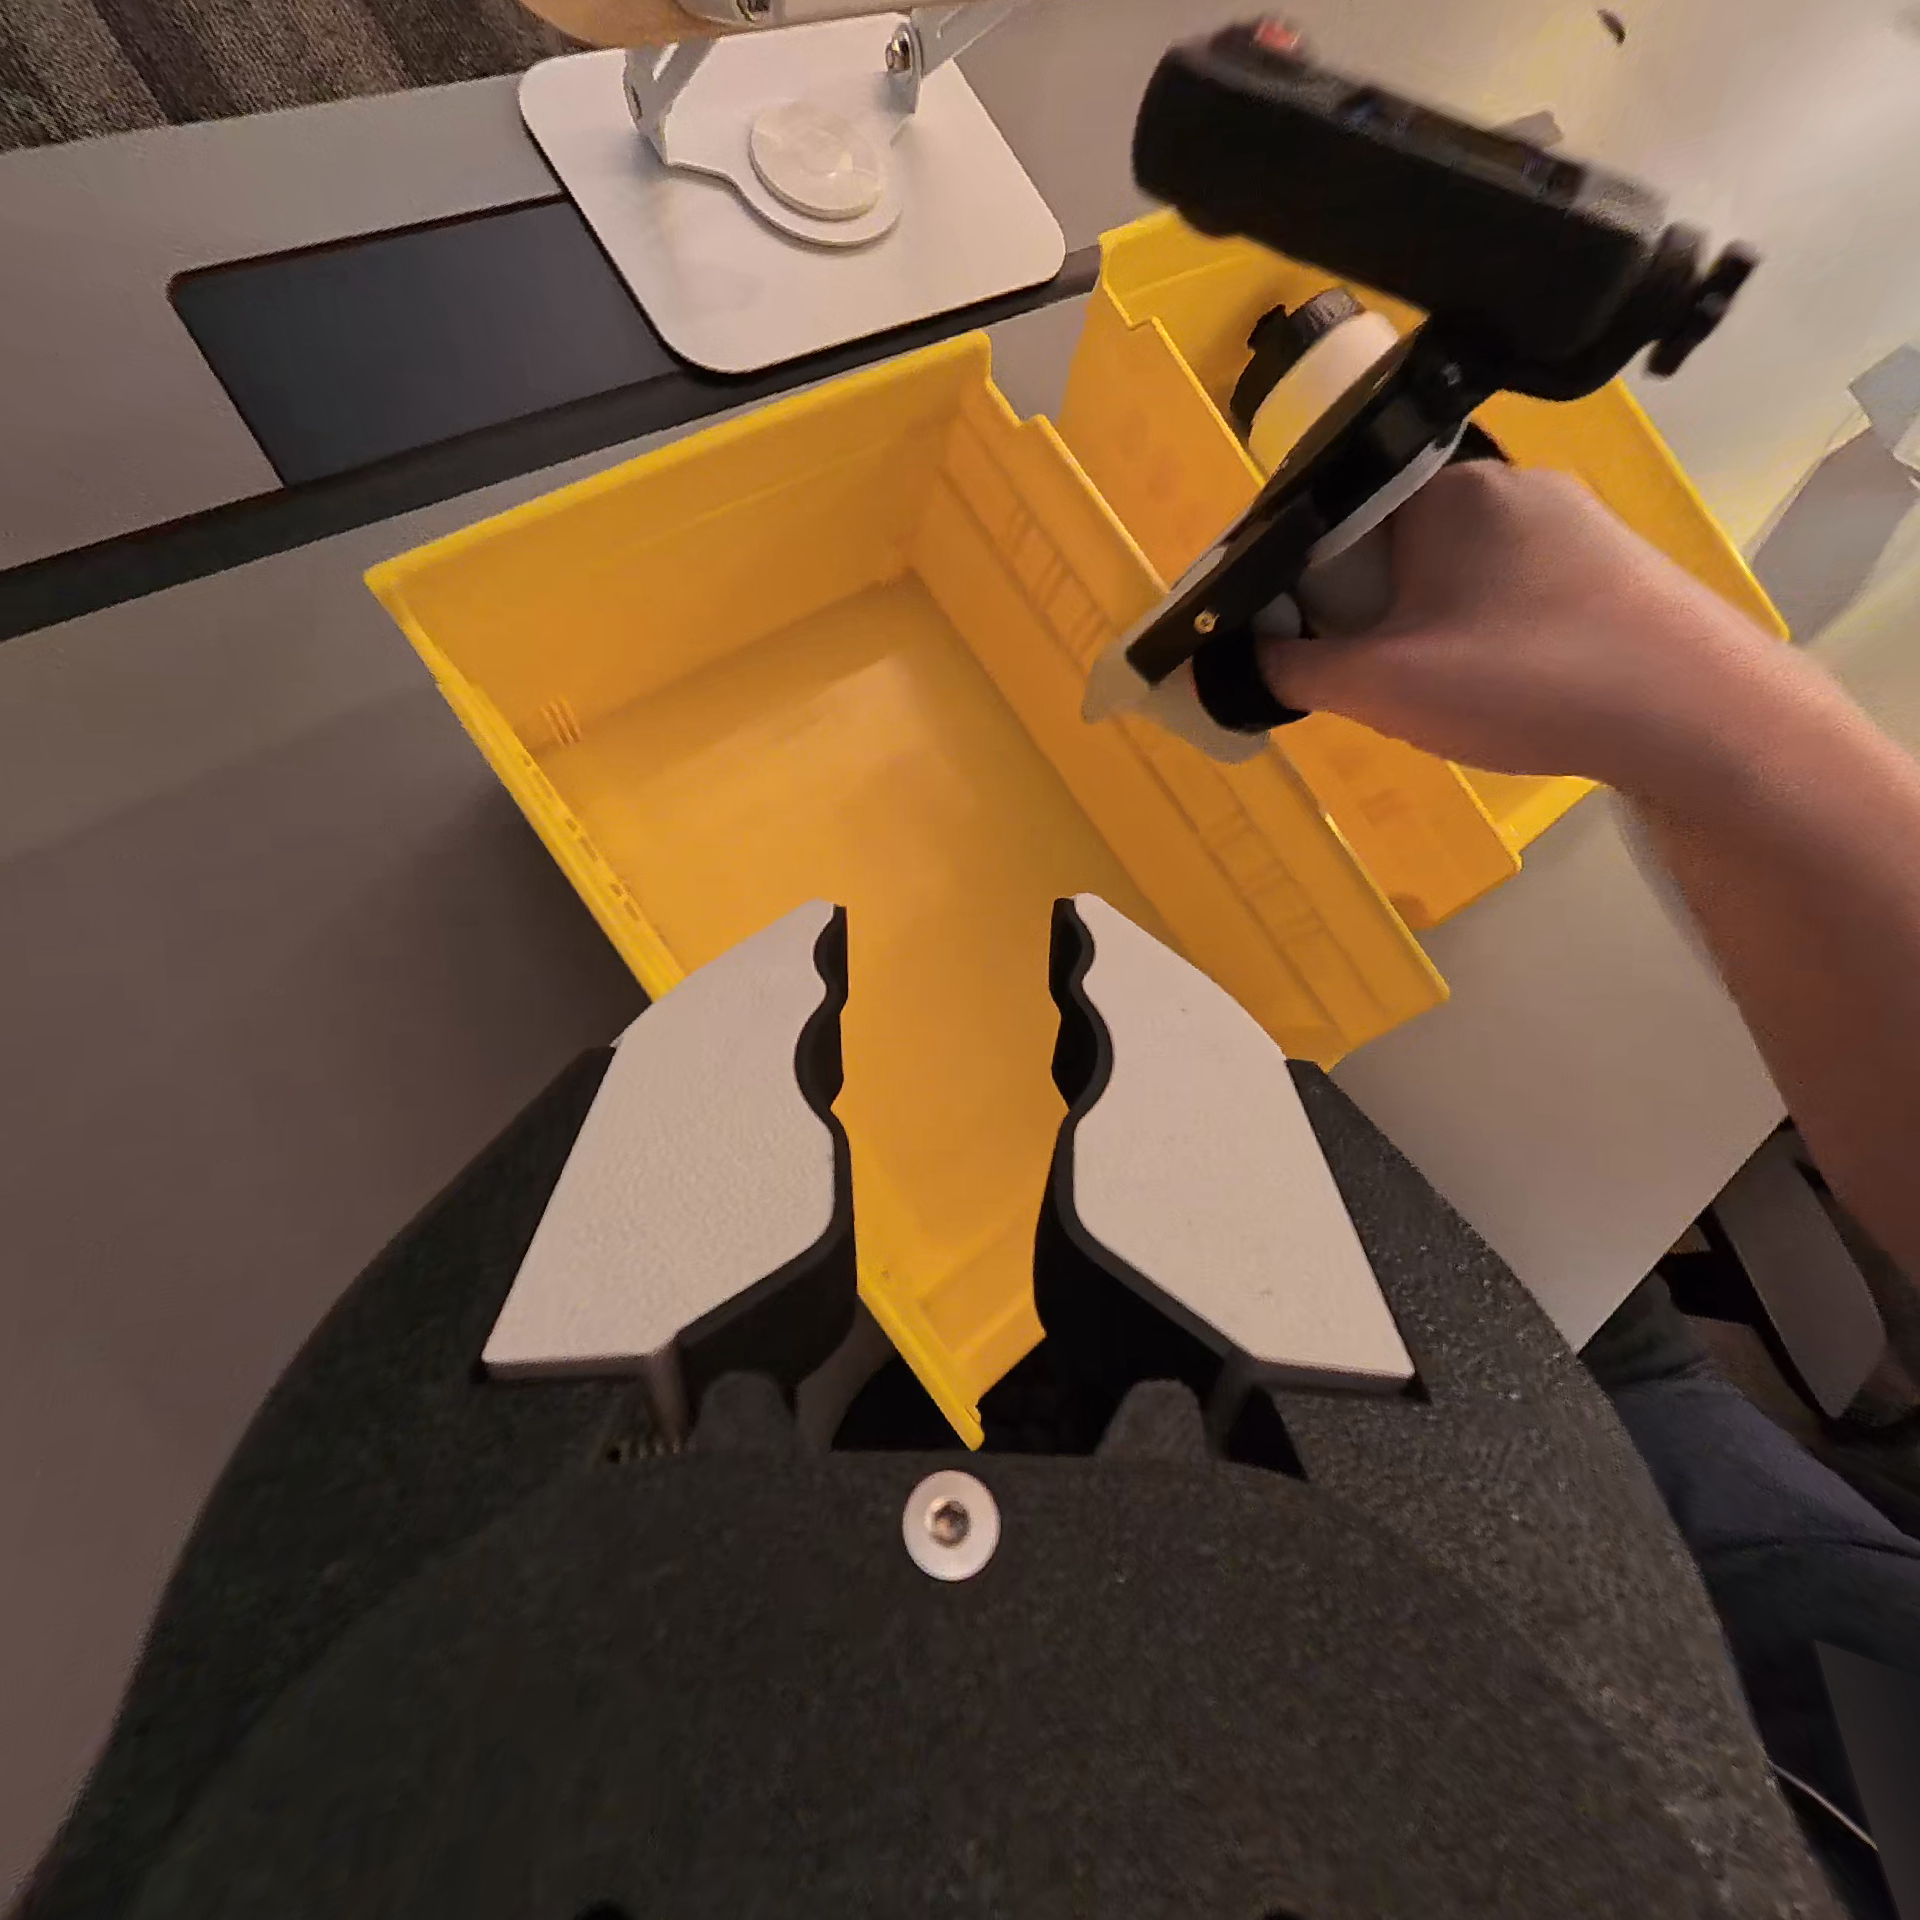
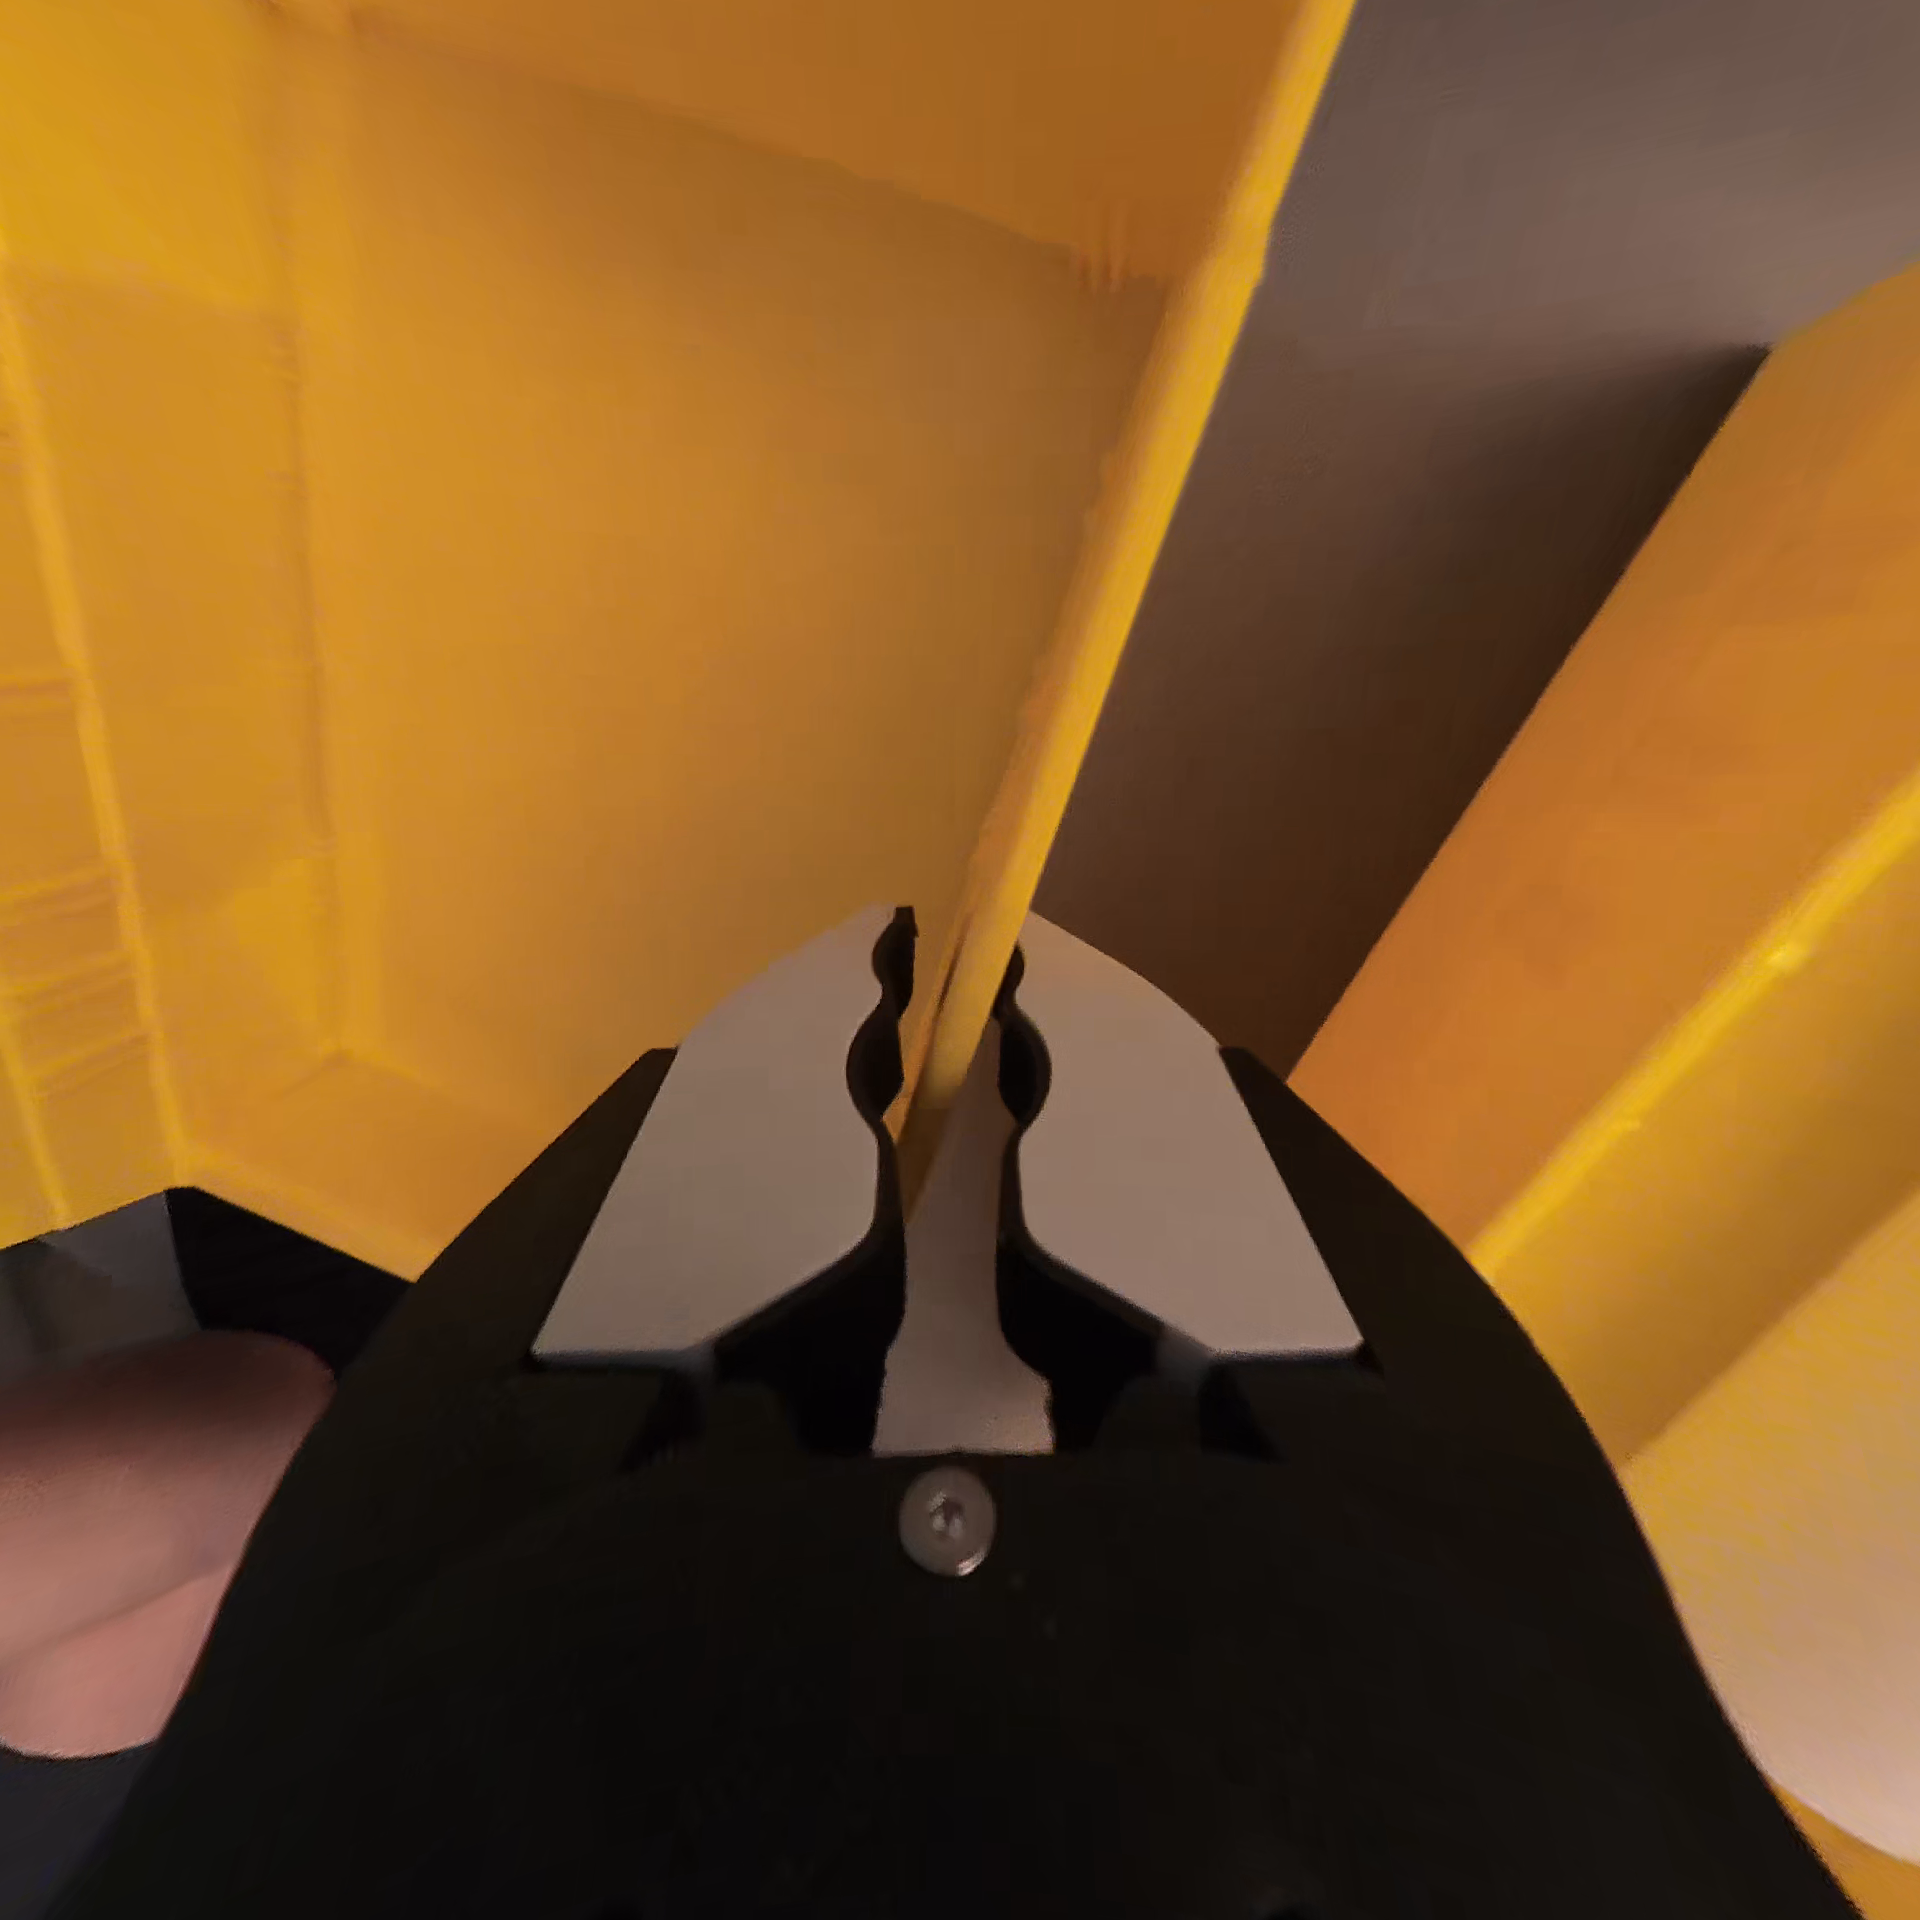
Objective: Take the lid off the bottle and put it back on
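The left tool is gaping over the near yellow bin. The bottle is lying in the far yellow bin, beyond it. The right tool is narrowly straddling the near bin's wall.

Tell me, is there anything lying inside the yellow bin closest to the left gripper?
No. In the left wrist view the near yellow bin shows only its bare floor, while the bottle sits in the far yellow bin.
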`<state>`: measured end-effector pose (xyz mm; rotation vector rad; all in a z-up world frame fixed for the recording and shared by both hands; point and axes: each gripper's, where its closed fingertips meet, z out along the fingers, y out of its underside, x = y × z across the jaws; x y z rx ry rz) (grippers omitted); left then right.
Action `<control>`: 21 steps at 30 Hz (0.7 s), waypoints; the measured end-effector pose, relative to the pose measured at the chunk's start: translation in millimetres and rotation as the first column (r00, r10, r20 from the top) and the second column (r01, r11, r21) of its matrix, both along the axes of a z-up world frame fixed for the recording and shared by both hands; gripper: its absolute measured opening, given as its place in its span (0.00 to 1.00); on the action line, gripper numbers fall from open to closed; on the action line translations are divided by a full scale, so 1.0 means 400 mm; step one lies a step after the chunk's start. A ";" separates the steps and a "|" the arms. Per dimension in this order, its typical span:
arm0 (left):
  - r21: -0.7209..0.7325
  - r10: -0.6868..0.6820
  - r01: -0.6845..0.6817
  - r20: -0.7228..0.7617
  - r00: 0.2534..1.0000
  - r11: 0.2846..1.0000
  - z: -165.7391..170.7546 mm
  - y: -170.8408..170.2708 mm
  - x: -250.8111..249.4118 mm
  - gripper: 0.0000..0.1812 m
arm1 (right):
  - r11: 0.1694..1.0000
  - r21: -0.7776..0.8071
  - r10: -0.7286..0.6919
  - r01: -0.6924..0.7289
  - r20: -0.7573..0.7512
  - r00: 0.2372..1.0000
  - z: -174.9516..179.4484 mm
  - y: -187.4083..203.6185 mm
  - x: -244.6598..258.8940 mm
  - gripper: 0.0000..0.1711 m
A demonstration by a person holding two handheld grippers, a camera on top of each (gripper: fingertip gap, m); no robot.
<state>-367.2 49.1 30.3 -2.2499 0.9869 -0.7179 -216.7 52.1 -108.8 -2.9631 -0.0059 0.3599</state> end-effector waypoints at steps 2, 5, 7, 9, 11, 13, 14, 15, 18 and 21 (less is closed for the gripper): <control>0.013 0.011 -0.012 0.014 1.000 1.000 0.011 0.003 -0.006 0.20 | 0.998 -0.054 0.011 -0.012 -0.017 1.000 -0.034 -0.010 -0.007 0.08; 0.045 0.033 -0.036 0.064 0.997 0.998 0.050 -0.004 -0.014 0.19 | 0.997 -0.078 0.017 -0.017 0.002 1.000 -0.034 -0.004 0.002 0.04; 0.069 0.028 -0.037 0.133 0.991 0.997 0.100 -0.038 -0.020 0.18 | 0.993 -0.121 -0.004 0.001 -0.018 1.000 -0.019 -0.001 0.002 0.03; 0.156 0.019 -0.051 0.201 0.979 0.986 0.167 -0.072 -0.033 0.17 | 0.983 -0.185 -0.001 -0.005 -0.029 1.000 0.010 -0.006 0.003 0.03; 0.251 0.038 -0.110 0.277 0.960 0.962 0.237 -0.098 -0.059 0.18 | 0.974 -0.222 0.027 -0.038 -0.052 0.998 0.060 -0.011 0.001 0.04; 0.321 0.041 -0.174 0.380 0.924 0.931 0.309 -0.132 -0.087 0.18 | 0.976 -0.203 0.070 -0.081 -0.062 0.996 0.132 -0.006 0.007 0.03; 0.348 0.034 -0.201 0.431 0.902 0.916 0.342 -0.151 -0.100 0.17 | 0.979 -0.178 0.090 -0.100 -0.060 0.994 0.171 -0.003 0.018 0.03; 0.367 0.026 -0.222 0.470 0.882 0.903 0.368 -0.171 -0.113 0.17 | 0.983 -0.151 0.098 -0.105 -0.053 0.994 0.211 -0.001 0.039 0.03; 0.390 0.007 -0.231 0.497 0.868 0.891 0.394 -0.222 -0.136 0.17 | 0.993 -0.088 0.077 -0.079 -0.034 0.996 0.319 -0.022 0.163 0.03; 0.396 -0.004 -0.196 0.450 0.893 0.897 0.376 -0.233 -0.111 0.23 | 0.998 -0.045 -0.032 0.032 -0.010 0.999 0.392 -0.087 0.365 0.03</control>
